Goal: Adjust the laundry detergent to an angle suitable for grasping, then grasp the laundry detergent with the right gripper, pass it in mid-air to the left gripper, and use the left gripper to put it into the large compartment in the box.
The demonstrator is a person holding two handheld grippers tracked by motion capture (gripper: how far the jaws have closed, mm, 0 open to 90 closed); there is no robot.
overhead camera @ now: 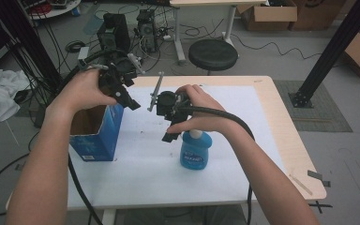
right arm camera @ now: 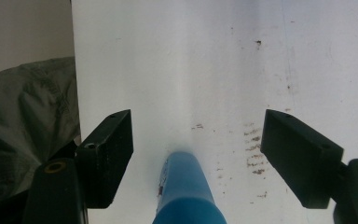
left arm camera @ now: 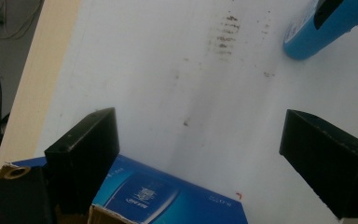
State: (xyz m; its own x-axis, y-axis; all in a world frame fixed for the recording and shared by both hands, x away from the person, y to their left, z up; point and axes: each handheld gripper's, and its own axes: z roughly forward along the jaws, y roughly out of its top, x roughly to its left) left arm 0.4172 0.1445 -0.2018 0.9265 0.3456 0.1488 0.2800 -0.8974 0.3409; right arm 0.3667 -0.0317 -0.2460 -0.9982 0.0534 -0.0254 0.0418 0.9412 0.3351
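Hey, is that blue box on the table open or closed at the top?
Open. The blue box stands upright on the white mat, and the high view looks down into its brown cardboard inside; whether anything lies in it cannot be told.

A lab: computer towers, floor cables, cardboard boxes.

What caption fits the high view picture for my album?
Two hand-held grippers, left and right, hover open above a blue box and a blue bottle.

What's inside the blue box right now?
The blue box stands open-topped at the table's left edge. The high view shows only bare brown cardboard on its inner wall; nothing shows inside. Its lower interior is hidden by the front wall and the left hand, so the bottom cannot be checked.
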